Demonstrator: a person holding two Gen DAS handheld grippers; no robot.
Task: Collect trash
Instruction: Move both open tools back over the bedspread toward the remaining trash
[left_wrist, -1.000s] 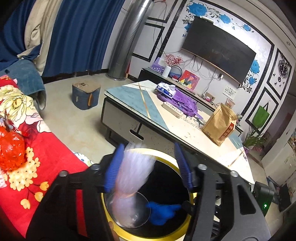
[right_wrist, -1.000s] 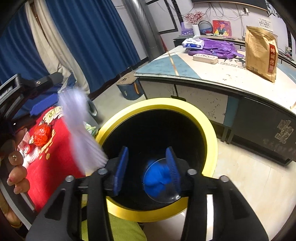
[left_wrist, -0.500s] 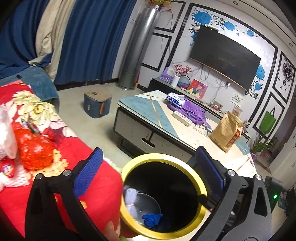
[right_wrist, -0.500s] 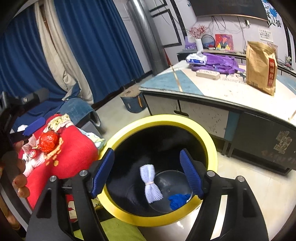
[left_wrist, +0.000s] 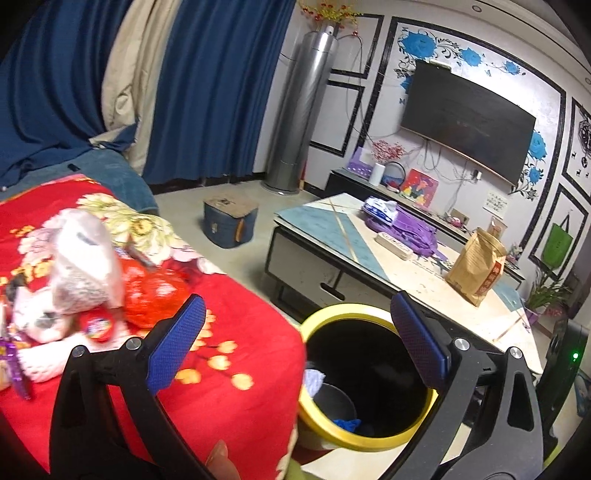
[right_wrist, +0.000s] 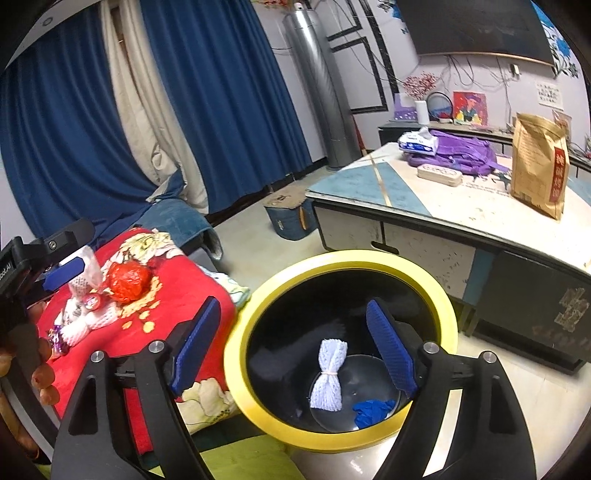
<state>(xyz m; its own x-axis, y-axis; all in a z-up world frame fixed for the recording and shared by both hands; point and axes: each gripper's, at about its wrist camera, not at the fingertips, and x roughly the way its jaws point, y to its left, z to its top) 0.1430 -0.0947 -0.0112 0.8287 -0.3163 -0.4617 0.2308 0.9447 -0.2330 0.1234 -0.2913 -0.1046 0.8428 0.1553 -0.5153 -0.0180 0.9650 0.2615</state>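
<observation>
The left gripper (left_wrist: 295, 332) stood wide and empty; the right gripper (right_wrist: 291, 343) was opening, empty, above the bin (right_wrist: 258, 406). Remaining trash, probably soft foam netting (left_wrist: 85, 266), lay light and crushable on the red blanket (left_wrist: 240, 332); pinching its bunched middle seemed best.

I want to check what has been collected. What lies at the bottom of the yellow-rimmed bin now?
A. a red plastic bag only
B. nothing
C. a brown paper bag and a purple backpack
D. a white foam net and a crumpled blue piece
D: in the right wrist view the white foam net, tied in the middle, and the crumpled blue piece lie side by side on the bin floor.
</observation>
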